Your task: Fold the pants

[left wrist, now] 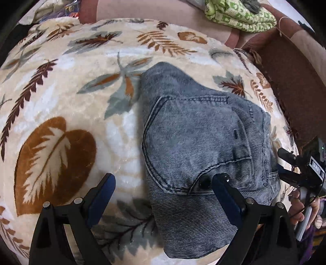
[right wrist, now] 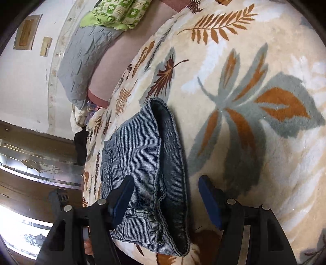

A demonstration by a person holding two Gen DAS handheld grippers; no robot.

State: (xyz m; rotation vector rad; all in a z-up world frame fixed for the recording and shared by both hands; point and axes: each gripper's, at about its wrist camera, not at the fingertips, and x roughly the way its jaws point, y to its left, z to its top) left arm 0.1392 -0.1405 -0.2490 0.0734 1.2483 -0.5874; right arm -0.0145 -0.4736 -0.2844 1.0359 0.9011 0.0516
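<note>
The blue-grey denim pants [left wrist: 195, 142] lie folded into a compact stack on the cream leaf-print blanket [left wrist: 67, 97], back pocket facing up. My left gripper [left wrist: 165, 185] is open just above the stack's near left edge, one finger over the blanket, the other over the denim. In the right wrist view the folded pants [right wrist: 146, 173] show edge-on with the waistband layers. My right gripper [right wrist: 166, 193] is open and straddles the stack's end without clamping it. It also shows in the left wrist view [left wrist: 301, 169] at the right edge.
A green patterned cloth [left wrist: 240, 14] lies at the far side of the bed. A grey pillow [right wrist: 85, 59] rests by the white wall. A brown bed border [left wrist: 295, 85] runs on the right. A dark cabinet with glass panels [right wrist: 36, 167] stands beside the bed.
</note>
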